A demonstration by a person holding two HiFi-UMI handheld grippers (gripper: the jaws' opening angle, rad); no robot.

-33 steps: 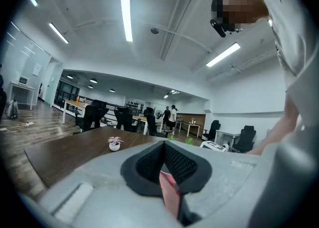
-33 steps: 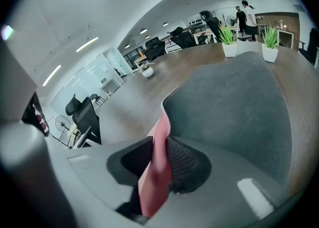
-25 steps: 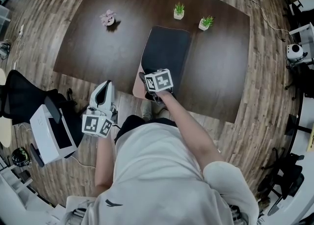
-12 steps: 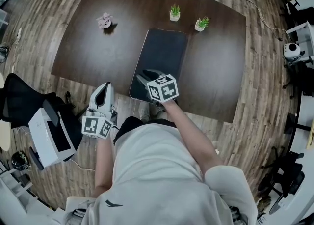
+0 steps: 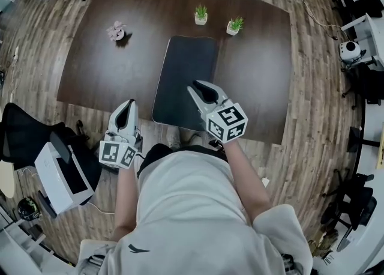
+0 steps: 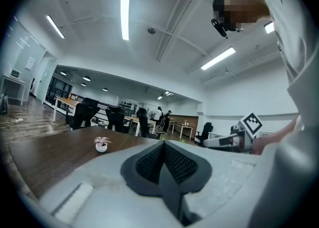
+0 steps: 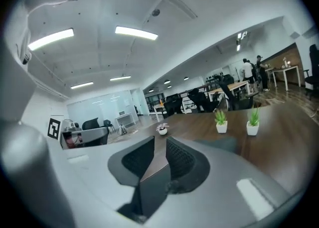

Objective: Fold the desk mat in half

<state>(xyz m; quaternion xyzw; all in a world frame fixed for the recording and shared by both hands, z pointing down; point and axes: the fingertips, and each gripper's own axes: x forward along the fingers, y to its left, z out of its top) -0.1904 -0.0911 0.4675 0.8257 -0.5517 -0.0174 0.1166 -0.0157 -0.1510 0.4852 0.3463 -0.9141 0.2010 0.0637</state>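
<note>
The left tool hangs off to the left of the desk mat, out past the near edge of the counter, its jaws together and empty. The desk mat lies flat and unfolded on the counter, its long side running away from the person and its near short edge about at the counter's edge. It looks thin, light and limp, likely grippy underneath, so it should bend easily but may drag or sag if lifted by one corner. The near short edge, taken at both corners, seems the best hold. Above the desk mat's near right part, the right tool is closing its jaws on nothing.
</note>
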